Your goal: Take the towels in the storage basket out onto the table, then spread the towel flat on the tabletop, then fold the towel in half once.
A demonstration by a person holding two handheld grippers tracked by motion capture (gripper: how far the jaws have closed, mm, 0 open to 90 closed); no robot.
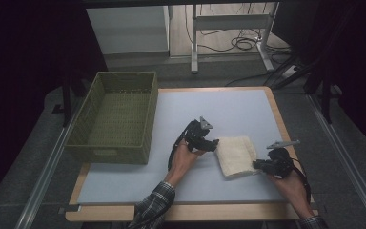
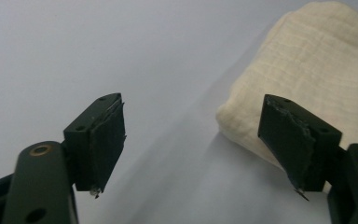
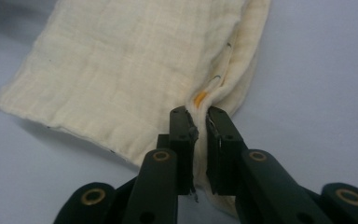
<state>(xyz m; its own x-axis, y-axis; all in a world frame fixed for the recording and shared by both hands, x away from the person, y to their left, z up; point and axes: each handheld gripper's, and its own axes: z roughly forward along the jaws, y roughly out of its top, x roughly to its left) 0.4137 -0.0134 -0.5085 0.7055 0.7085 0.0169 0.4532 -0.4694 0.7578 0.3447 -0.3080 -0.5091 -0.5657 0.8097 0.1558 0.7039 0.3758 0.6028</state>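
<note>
A folded cream cloth [image 1: 236, 155] lies on the pale blue table top, right of centre. My left gripper [image 1: 215, 143] sits at the cloth's left edge with its jaws open. In the left gripper view the cloth [image 2: 317, 70] lies beside and behind the right jaw, and nothing is between the pads [image 2: 109, 140]. My right gripper [image 1: 256, 164] is at the cloth's near right corner. In the right gripper view its jaws are shut on a pinched fold of the cloth's edge [image 3: 200, 105], with the cloth [image 3: 121, 70] spread out ahead.
An olive woven basket [image 1: 95, 143] stands on the left part of the table, with nothing in it. The table's wooden edge [image 1: 181, 212] runs along the front. Beyond the far edge are a white cabinet, desk legs and cables on the floor.
</note>
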